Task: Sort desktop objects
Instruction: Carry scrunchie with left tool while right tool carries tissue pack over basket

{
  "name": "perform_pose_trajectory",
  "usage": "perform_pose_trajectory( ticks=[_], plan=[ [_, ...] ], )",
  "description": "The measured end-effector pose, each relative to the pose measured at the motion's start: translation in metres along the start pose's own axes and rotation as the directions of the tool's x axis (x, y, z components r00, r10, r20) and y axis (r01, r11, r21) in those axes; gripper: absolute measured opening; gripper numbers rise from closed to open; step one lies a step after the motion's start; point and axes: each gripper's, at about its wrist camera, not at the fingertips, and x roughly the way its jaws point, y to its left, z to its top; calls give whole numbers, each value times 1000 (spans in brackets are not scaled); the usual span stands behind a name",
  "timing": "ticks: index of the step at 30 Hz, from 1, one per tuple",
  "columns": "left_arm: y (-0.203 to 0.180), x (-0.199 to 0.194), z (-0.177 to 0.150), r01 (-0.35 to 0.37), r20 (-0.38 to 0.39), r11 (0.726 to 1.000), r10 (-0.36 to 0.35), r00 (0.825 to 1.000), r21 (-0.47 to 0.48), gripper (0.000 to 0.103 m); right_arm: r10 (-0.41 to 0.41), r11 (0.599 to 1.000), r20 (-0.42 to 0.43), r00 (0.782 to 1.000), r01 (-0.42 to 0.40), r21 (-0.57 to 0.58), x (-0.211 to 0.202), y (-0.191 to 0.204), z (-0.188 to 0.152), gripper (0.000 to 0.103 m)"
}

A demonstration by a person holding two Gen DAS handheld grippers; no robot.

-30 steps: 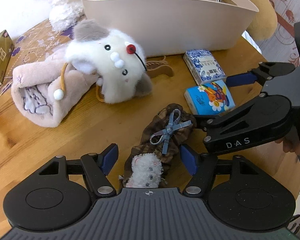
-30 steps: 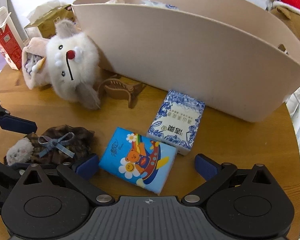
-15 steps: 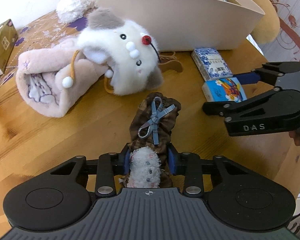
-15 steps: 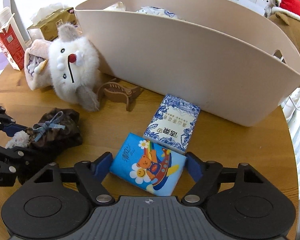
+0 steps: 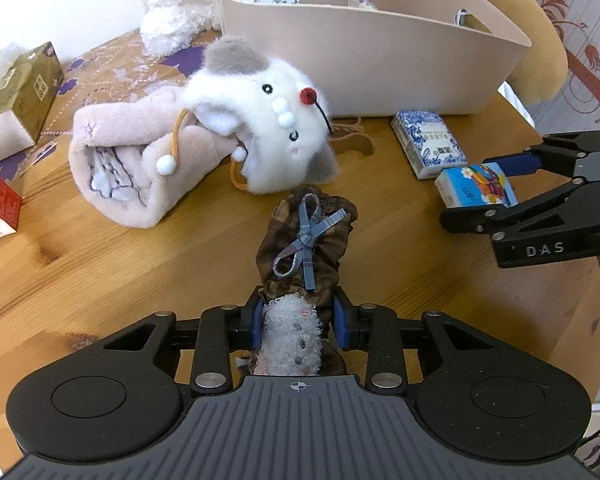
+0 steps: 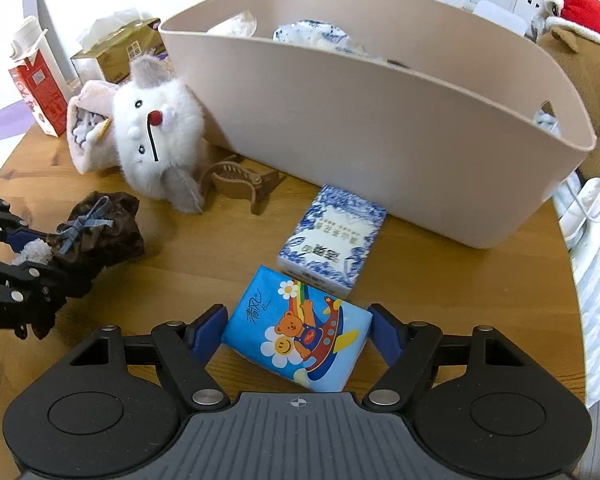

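Left wrist view: the left hand-held gripper (image 5: 299, 322) is clamped on the brown cloth doll (image 5: 306, 240), whose long axis runs straight ahead toward the beige bin (image 5: 380, 64), with the white plush mouse (image 5: 268, 116) between. "DAS" reads on the right hand-held gripper (image 5: 496, 184).

Right wrist view: that gripper's jaws stand apart, flanking the blue bear tissue pack (image 6: 296, 336) on the bench (image 6: 440, 280); whether the pads touch it cannot be told. The bin lies ahead, beyond the blue-and-white tissue pack (image 6: 332, 246).

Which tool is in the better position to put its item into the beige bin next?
Left. The left tool is already shut on the brown bow pouch; the right tool only straddles the cartoon tissue pack, open.
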Motion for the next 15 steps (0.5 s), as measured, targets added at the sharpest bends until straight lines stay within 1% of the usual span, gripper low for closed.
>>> perform_pose_trajectory(
  ticks=[5, 10, 15],
  plan=[
    [-5, -10, -1, -15, 35, 1000, 16, 999, -13, 33, 5, 1000, 27, 1000, -5, -6, -15, -11, 2, 74],
    [-10, -22, 2, -26, 68, 1000, 27, 997, -13, 33, -5, 998, 64, 998, 9, -66, -28, -16, 4, 74],
    [-16, -36, 9, -28, 110, 999, 29, 994, -17, 33, 0, 997, 97, 995, 7, -80, -40, -26, 9, 74]
  ],
)
